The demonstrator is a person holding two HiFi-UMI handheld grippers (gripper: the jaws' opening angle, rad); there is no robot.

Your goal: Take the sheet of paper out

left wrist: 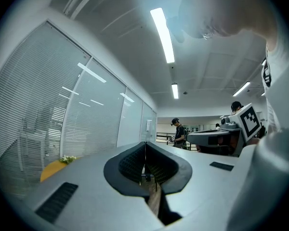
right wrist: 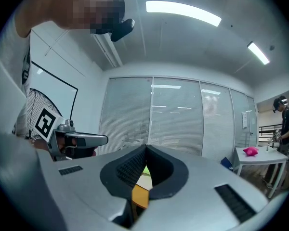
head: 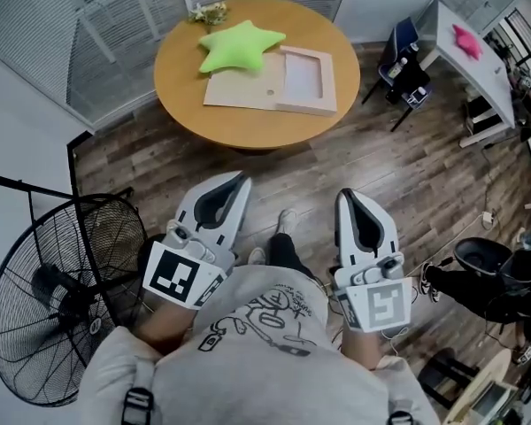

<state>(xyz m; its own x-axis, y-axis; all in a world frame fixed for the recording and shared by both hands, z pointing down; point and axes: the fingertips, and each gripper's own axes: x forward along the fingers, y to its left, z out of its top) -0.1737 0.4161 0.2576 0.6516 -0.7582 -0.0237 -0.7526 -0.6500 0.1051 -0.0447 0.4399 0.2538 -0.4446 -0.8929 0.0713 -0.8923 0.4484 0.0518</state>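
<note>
While you are holding the left gripper and right gripper close to your body, both are sitting clenched on nothing, so you are needing to part one pair of jaws before reaching in. What looks like the sheet of paper is lying inside the shallow wooden frame on the round table, just beside the green star cushion. It is lying well ahead of both grippers, slightly nearer your right. Be aiming low at an exposed edge.
</note>
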